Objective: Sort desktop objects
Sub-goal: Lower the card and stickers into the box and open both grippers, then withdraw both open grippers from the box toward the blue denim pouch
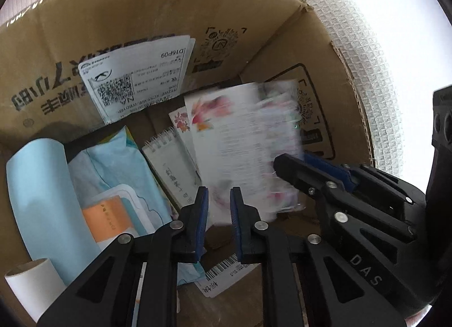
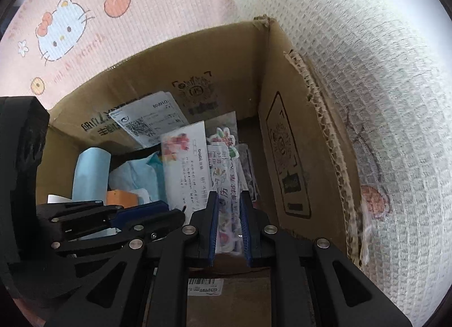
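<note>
- Left wrist view looks down into an open brown cardboard box (image 1: 118,24), which fills most of the frame; a pink and white waffle-textured cloth (image 1: 353,33) lies outside it at the upper right.
- At the bottom centre, the left gripper (image 1: 219,208) has its blue-padded jaws almost closed. A blurred white flower-printed card (image 1: 240,143) crosses the narrow gap, but whether the pads pinch it cannot be told.
- At the right of this view, the right gripper (image 1: 305,166) is nearly closed at that card's right edge.
- Right wrist view shows the right gripper (image 2: 229,214) at the bottom centre, its jaws almost closed with clear-wrapped colourful sticker sheets (image 2: 226,185) between the pads; it appears to be gripping them.
- Already in the box at the left are a pale blue paper roll (image 1: 39,199), a light blue tissue pack (image 1: 118,174) and a small spiral notepad (image 1: 172,168). A white shipping label (image 1: 135,78) hangs on the far wall.
- Risk: the thin sheets could slide out of a light pinch, or crumple if pushed onto the upright notepad.
- Risk: the two grippers sit very close together and could knock each other.
- Room: free floor shows only at the lower right of the box, near the torn right wall (image 2: 316,95). The left side is crowded.
</note>
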Motion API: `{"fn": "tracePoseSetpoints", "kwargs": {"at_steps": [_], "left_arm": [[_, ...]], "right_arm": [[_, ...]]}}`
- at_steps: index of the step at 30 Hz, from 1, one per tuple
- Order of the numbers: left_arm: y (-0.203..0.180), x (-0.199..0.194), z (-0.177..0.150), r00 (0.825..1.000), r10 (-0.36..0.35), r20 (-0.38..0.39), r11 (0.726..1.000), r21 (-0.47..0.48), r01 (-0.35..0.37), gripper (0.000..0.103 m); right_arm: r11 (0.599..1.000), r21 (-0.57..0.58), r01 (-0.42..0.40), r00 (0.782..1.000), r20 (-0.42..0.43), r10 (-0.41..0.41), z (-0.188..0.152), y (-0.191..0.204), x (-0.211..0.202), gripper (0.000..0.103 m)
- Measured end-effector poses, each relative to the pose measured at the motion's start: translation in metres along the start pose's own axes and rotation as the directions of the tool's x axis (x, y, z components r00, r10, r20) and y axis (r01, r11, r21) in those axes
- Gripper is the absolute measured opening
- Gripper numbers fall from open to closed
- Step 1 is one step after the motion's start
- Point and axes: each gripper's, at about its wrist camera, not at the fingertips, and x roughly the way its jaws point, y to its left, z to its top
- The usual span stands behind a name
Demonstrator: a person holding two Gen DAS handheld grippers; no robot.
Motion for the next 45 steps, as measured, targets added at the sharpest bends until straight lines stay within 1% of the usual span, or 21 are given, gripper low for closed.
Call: {"fn": "tracePoseSetpoints", "kwargs": {"at_steps": [2,5,7,10,13,15,17,19,20,21,23,26,28,30,32,33,35,37,39,41,45], "left_arm": [[-0.001,0.001,0.0,1.0,0.005,0.001,1.0,0.005,-0.005,0.014],[-0.001,0.004,0.0,1.0,-0.015,-0.001,1.0,0.001,0.015,0.015],[0.001,0.008,0.0,1.0,-0.017,-0.019,1.0,-0.015,0.017,0.015],[0.002,0.012,-0.006,0.999,-0.02,-0.025,0.999,-0.026,0.019,0.015],[0.002,0.003,-0.014,1.0,0.001,-0.011,1.0,0.003,-0.001,0.016],[-0.009,0.002,-0.003,1.0,0.018,0.01,0.999,0.031,-0.019,0.021],[-0.026,-0.005,-0.004,0.998,0.04,0.039,0.996,0.078,-0.043,0.024],[-0.03,-0.012,-0.006,0.996,0.068,0.062,0.989,0.127,-0.075,0.031],[-0.034,-0.017,-0.009,0.995,0.075,0.071,0.983,0.163,-0.086,0.038],[-0.038,-0.02,-0.011,0.994,0.072,0.077,0.978,0.19,-0.086,0.042],[-0.042,-0.03,-0.018,0.992,0.074,0.098,0.966,0.241,-0.096,0.044],[-0.046,-0.045,-0.029,0.982,0.099,0.158,0.953,0.271,-0.14,0.044],[-0.051,-0.052,-0.038,0.965,0.144,0.219,0.927,0.311,-0.209,0.044],[-0.055,-0.061,-0.049,0.94,0.178,0.291,0.893,0.354,-0.279,0.046],[-0.06,-0.07,-0.061,0.921,0.201,0.334,0.857,0.396,-0.331,0.05],[-0.061,-0.074,-0.067,0.915,0.203,0.348,0.842,0.414,-0.345,0.051],[-0.059,-0.08,-0.074,0.914,0.193,0.358,0.833,0.433,-0.345,0.051],[-0.054,-0.081,-0.075,0.91,0.183,0.371,0.841,0.421,-0.341,0.051],[-0.047,-0.09,-0.077,0.91,0.166,0.379,0.854,0.407,-0.325,0.051],[-0.038,-0.092,-0.076,0.913,0.148,0.381,0.866,0.396,-0.306,0.051],[-0.023,-0.108,-0.081,0.914,0.118,0.389,0.887,0.372,-0.273,0.052]], "right_arm": [[1.0,-0.006,0.014,1.0,-0.01,-0.014,0.002,0.0,0.002,0.012],[0.999,0.0,0.037,0.999,-0.03,-0.037,0.005,-0.002,0.006,0.012],[0.999,0.0,0.046,0.998,-0.033,-0.046,0.007,0.0,0.007,0.012],[0.998,-0.017,0.061,0.998,-0.015,-0.061,0.005,0.006,0.003,0.012],[0.996,-0.039,0.081,0.997,0.011,-0.08,0.005,0.01,-0.003,0.012],[0.995,-0.045,0.094,0.995,0.027,-0.092,0.003,0.012,-0.009,0.013],[0.993,-0.046,0.107,0.993,0.052,-0.105,0.0,0.013,-0.019,0.013],[0.992,-0.047,0.12,0.99,0.076,-0.117,-0.004,0.015,-0.028,0.013],[0.991,-0.045,0.123,0.989,0.084,-0.119,-0.007,0.014,-0.034,0.013],[0.992,-0.043,0.121,0.989,0.094,-0.116,-0.009,0.014,-0.039,0.013],[0.993,-0.03,0.114,0.988,0.113,-0.11,-0.016,0.017,-0.047,0.013],[0.994,-0.022,0.111,0.985,0.136,-0.107,-0.026,0.023,-0.053,0.015],[0.993,-0.02,0.117,0.983,0.146,-0.113,-0.032,0.028,-0.057,0.018],[0.992,-0.025,0.123,0.982,0.151,-0.118,-0.036,0.035,-0.061,0.021],[0.991,-0.027,0.128,0.979,0.163,-0.122,-0.041,0.042,-0.065,0.028],[0.991,-0.027,0.131,0.977,0.171,-0.124,-0.043,0.045,-0.068,0.03],[0.99,-0.032,0.138,0.973,0.192,-0.129,-0.047,0.054,-0.075,0.038],[0.988,-0.04,0.146,0.969,0.21,-0.135,-0.05,0.061,-0.081,0.042],[0.988,-0.045,0.149,0.965,0.224,-0.136,-0.051,0.067,-0.086,0.05],[0.989,-0.042,0.144,0.964,0.23,-0.131,-0.051,0.071,-0.09,0.061],[0.988,-0.018,0.153,0.965,0.218,-0.145,-0.048,0.079,-0.091,0.063]]}}
